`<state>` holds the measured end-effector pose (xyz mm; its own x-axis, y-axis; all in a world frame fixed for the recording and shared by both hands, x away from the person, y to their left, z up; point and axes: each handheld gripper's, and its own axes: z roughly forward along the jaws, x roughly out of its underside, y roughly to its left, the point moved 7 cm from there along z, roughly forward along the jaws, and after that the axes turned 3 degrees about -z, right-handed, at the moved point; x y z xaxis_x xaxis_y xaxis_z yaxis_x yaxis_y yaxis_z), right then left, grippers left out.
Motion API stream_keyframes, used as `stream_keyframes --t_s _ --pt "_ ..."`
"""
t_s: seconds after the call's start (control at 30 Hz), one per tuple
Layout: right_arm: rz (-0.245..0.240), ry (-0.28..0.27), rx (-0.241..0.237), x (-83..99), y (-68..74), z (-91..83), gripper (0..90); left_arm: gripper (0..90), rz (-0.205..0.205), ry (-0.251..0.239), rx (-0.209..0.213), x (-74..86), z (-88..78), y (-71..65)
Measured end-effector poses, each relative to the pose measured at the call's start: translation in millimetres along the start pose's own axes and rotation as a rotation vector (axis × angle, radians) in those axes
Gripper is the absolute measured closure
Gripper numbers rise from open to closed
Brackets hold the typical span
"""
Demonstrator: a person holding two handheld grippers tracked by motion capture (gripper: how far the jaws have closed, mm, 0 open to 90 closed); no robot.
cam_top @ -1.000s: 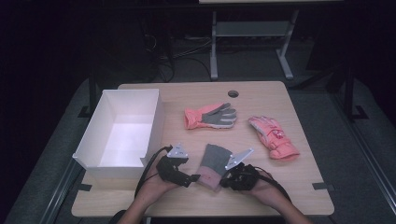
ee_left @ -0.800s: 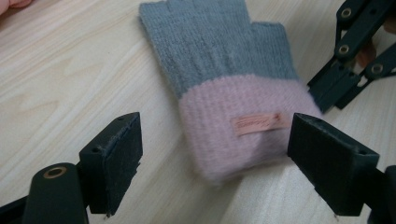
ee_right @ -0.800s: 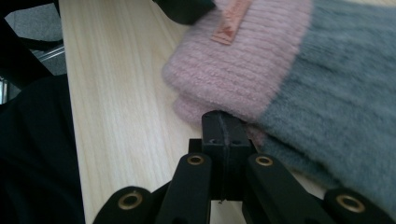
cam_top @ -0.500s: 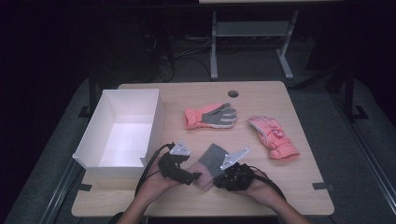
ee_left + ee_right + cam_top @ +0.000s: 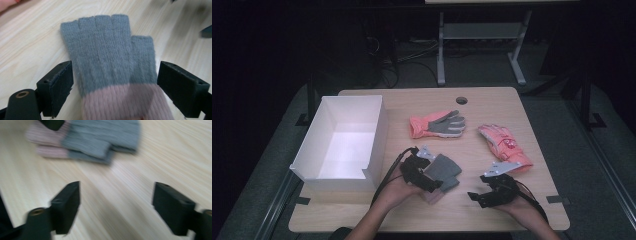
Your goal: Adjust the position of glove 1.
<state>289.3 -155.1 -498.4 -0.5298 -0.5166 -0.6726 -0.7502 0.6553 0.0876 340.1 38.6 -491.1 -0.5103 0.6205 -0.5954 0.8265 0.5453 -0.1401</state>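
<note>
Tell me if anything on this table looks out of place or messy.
Nothing is damaged or spilled. The two salmon ski gloves lie apart: the palm-up glove mid-table, the other salmon glove angled to its right. The grey knit gloves are stacked by the left hand-held gripper, and the white box stands beside them.

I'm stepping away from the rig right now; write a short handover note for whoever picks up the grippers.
Left gripper: open, jaws either side of the grey-and-pink knit gloves, pads not touching.
Right gripper: jaws have just been opening, nothing between them, over bare table to the gloves' right.
The gloves lie stacked near the front edge; two salmon gloves lie behind them; white box at left.
Done: knit pair stacked.
Left, likely: move the pairs into the box.
</note>
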Motion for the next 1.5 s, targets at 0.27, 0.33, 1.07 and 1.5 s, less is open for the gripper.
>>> stream_keyframes --t_s 0.27,0.33,1.07,1.5 --pt "0.066 -0.027 0.06 26.5 -10.6 -21.0 13.4 12.9 -0.003 0.04 -0.035 -0.8 18.9 2.1" --pt "0.069 -0.035 0.069 23.9 -11.7 -21.8 13.4 12.8 -0.002 0.051 -0.038 2.0 23.1 3.2" --pt "0.04 -0.066 0.115 20.9 -16.8 -17.0 13.2 49.9 -0.038 0.082 0.054 3.7 21.2 -5.3" --pt "0.047 -0.063 0.114 23.3 -16.0 -14.9 13.3 62.1 -0.044 0.055 0.099 -4.4 12.5 -7.8"
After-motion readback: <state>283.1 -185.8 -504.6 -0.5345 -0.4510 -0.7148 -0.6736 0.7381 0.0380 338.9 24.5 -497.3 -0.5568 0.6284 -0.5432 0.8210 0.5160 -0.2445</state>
